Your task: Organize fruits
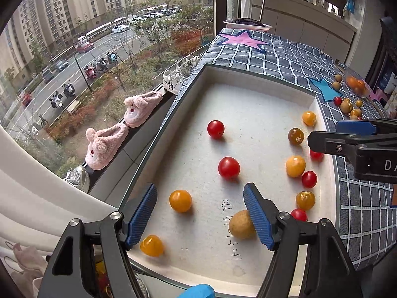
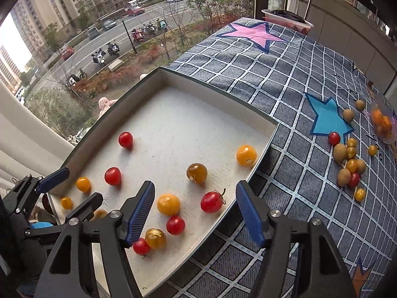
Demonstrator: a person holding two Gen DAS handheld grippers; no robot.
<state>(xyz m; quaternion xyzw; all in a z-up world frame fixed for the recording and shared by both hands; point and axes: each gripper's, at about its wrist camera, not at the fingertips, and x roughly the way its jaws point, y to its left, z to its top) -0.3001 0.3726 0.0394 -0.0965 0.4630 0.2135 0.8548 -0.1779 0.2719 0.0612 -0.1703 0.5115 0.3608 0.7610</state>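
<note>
White tray (image 1: pixel 248 84) fills frame centre, red and yellow cherry tomatoes (image 1: pixel 228 167) scattered inside. Left claw (image 1: pixel 200 217) spread wide, empty, over lower tray. Right claw (image 2: pixel 196 213) likewise released. More fruit (image 2: pixel 347 164) on checked cloth (image 2: pixel 285 79), right edge.

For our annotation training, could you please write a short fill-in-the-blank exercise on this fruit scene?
1. The left gripper is ___, holding nothing.
2. The cherry tomatoes lie in a shallow white ___.
3. The star at the far end of the checked tablecloth is ___.
4. The slippers on the windowsill are ___.

Missing words: open; tray; pink; pink
</note>
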